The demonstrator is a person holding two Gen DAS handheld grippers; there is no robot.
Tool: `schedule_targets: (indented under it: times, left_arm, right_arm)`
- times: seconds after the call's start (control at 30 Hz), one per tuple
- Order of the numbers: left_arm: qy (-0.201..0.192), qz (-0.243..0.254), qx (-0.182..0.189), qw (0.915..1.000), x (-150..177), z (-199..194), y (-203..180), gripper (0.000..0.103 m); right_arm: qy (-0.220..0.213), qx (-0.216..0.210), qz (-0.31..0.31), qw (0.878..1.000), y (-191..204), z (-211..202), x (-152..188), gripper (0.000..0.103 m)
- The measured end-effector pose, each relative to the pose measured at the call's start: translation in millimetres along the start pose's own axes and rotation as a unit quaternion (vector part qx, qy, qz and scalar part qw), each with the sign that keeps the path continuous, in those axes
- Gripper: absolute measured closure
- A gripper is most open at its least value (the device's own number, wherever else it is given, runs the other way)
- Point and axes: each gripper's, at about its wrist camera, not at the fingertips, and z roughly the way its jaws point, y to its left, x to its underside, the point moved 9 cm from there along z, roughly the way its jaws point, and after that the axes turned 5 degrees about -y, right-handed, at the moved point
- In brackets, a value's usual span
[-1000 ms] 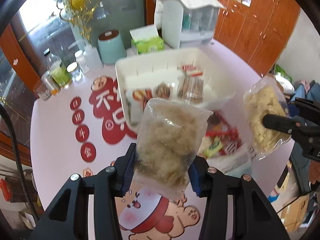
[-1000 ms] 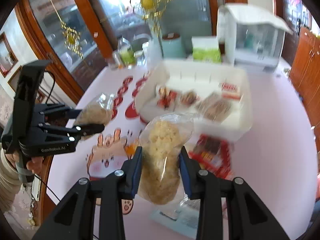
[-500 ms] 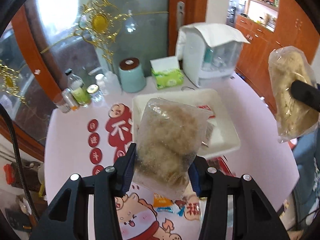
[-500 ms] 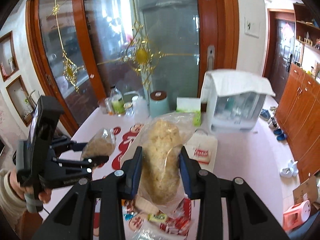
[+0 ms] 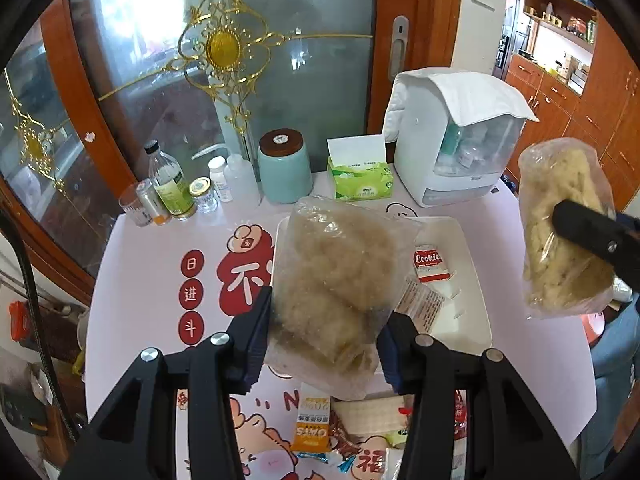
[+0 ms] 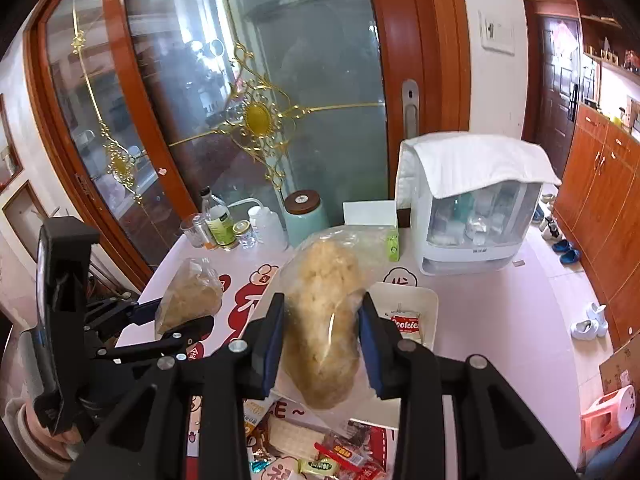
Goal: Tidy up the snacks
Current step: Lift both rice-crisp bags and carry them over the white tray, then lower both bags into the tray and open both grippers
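My left gripper (image 5: 324, 340) is shut on a clear bag of brown crumbly snack (image 5: 336, 288), held high above the table; the same bag shows in the right wrist view (image 6: 192, 300). My right gripper (image 6: 320, 348) is shut on a clear bag of pale yellow snack (image 6: 324, 320), also held high; that bag shows at the right in the left wrist view (image 5: 564, 232). A white tray (image 5: 476, 280) below holds a Cookie packet (image 5: 430, 262). Loose snack packets (image 5: 360, 432) lie on the table near its front edge.
At the table's back stand a white covered appliance (image 5: 456, 140), a green tissue box (image 5: 362, 178), a teal canister (image 5: 285, 168) and several bottles and jars (image 5: 180, 192). A glass door with gold ornament (image 5: 224, 44) rises behind. Wooden cabinets (image 6: 600, 184) are at the right.
Both grippers have risen well above the table with their bags. The tray and table now look smaller and farther below.
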Motion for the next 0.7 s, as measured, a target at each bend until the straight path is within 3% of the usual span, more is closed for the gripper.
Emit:
schedule_targets:
  times: [0.53, 0.6, 0.63, 0.67, 0.7]
  left_arm:
    - [0.046, -0.003, 0.005, 0.9989, 8, 70, -9, 0.057]
    - [0.046, 0.001, 0.002, 0.9989, 9, 75, -9, 0.044]
    - [0.046, 0.002, 0.003, 0.999, 9, 77, -10, 0.02]
    - [0.043, 0.0, 0.003, 0.9991, 9, 78, -10, 0.005]
    - [0.036, -0.003, 0.004, 0.9993, 8, 77, -10, 0.004]
  right_arm:
    - [0.057, 0.0, 0.02, 0.998, -15, 76, 24, 0.067]
    - [0.067, 0.006, 0.023, 0.997, -18, 85, 28, 0.066]
    - [0.07, 0.011, 0.024, 0.997, -19, 89, 31, 0.066]
    - [0.073, 0.013, 0.025, 0.997, -21, 93, 32, 0.065]
    - [0.077, 0.012, 0.028, 0.997, -22, 97, 35, 0.062]
